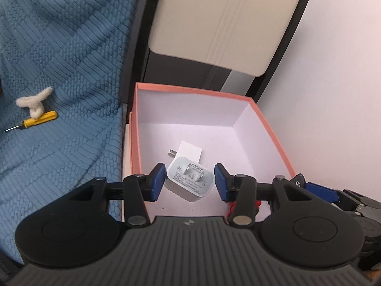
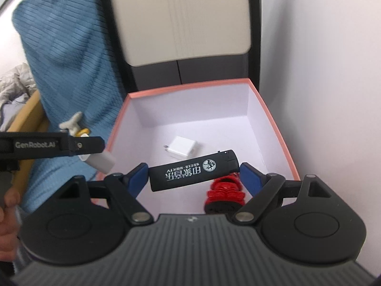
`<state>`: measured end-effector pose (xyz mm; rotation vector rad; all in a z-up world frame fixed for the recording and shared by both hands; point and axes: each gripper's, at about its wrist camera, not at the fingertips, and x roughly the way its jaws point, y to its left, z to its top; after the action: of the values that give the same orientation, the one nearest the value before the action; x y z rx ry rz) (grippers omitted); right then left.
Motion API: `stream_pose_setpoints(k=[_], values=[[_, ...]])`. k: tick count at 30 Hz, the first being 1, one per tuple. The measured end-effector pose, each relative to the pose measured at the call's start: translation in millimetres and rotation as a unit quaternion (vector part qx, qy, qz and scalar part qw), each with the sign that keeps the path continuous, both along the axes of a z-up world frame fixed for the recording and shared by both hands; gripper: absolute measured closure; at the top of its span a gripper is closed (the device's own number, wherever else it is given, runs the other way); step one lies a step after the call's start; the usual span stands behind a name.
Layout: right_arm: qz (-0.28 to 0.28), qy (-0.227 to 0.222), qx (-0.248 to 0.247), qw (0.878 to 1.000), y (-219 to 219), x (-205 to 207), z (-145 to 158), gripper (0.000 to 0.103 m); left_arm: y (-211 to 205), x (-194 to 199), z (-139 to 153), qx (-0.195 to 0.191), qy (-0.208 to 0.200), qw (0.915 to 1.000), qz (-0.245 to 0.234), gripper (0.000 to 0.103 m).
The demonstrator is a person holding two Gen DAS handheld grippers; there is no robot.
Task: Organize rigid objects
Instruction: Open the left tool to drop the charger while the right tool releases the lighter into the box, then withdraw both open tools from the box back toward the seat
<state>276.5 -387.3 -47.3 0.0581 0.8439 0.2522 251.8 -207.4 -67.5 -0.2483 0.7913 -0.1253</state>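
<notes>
Left tool [image 1: 189, 182] clamps a white charger [image 1: 189, 182] just above the pink-rimmed box [image 1: 266, 128], whose floor lies mostly bare. Right tool [image 2: 194, 175], spread wide, grips a black lighter [image 2: 194, 171] lengthwise over the box's near edge, above a red figurine [image 2: 223, 194].

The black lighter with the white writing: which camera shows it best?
The right wrist view: the black lighter spans the middle, gripped lengthwise by the right hand-held gripper over the pink box. The left wrist view shows only that gripper's edge, no lighter.
</notes>
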Motion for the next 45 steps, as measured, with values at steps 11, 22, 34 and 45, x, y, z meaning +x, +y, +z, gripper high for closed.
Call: stream_pose_setpoints(k=[11, 22, 34, 45], values=[[-0.005, 0.039, -0.005, 0.999, -23, 36, -49, 0.017, -23, 41, -37, 0.01, 0.035, 0.9993, -0.003, 0.052], [-0.002, 0.061, 0.0, 0.998, -32, 57, -76, 0.017, -25, 56, -57, 0.01, 0.06, 0.9982, 0.0, 0.052], [-0.008, 0.062, 0.009, 0.998, -31, 50, -66, 0.0, -17, 35, -30, 0.027, 0.022, 0.9994, -0.004, 0.039], [0.0, 0.019, 0.031, 0.999, -10, 12, -16, 0.0, 15, -18, 15, 0.015, -0.025, 0.9996, 0.004, 0.039]])
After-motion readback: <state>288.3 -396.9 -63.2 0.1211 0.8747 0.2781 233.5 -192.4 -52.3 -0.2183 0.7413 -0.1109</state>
